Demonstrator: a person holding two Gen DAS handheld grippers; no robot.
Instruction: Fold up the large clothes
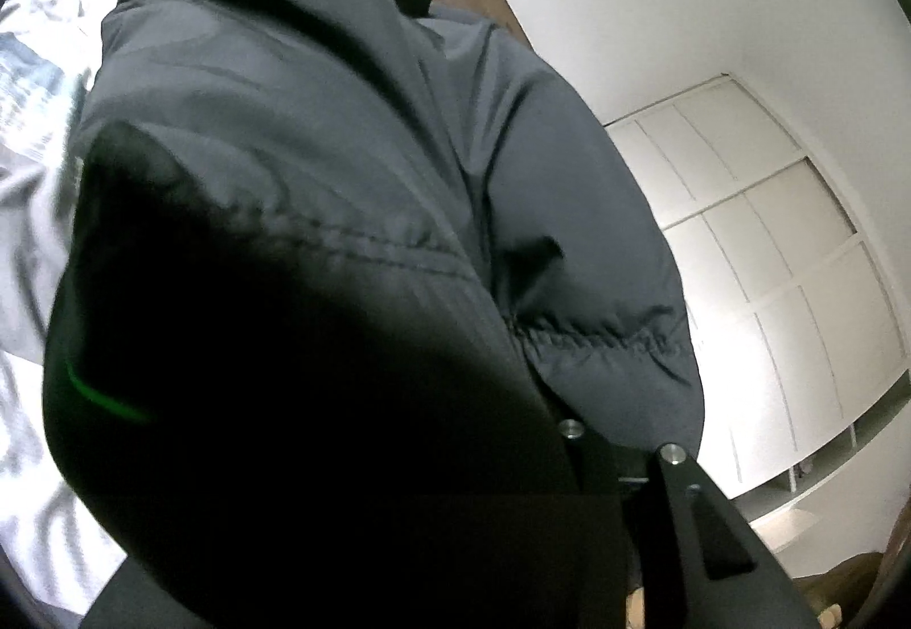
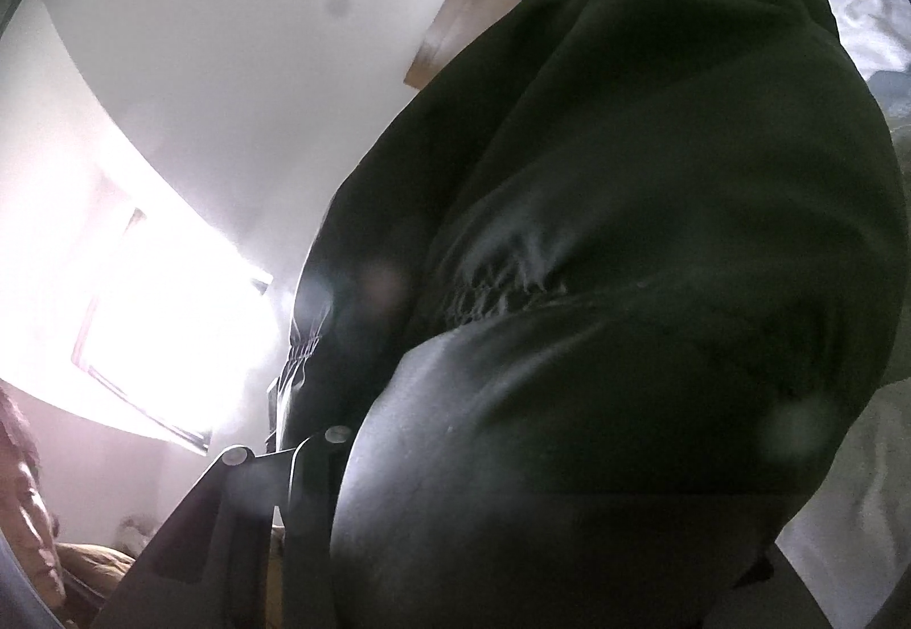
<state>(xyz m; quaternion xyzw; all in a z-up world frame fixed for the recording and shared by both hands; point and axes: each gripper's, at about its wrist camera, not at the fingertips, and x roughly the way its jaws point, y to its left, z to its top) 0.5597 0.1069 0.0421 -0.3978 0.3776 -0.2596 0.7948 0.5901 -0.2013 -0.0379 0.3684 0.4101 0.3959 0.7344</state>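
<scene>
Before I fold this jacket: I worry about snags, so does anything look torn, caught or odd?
No tear shows. The dark puffy jacket is bunched over both grippers, hiding most of each view; nothing else stands out.

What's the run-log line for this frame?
stage: lift | left tool: shut on jacket | right tool: shut on jacket | jacket: dark, puffy, bunched, raised above bed

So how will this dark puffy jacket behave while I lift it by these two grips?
The jacket will probably flop: it drapes over the left gripper. Its quilted bulk looks light. The shell's sheen near the right gripper suggests it may slip.
</scene>
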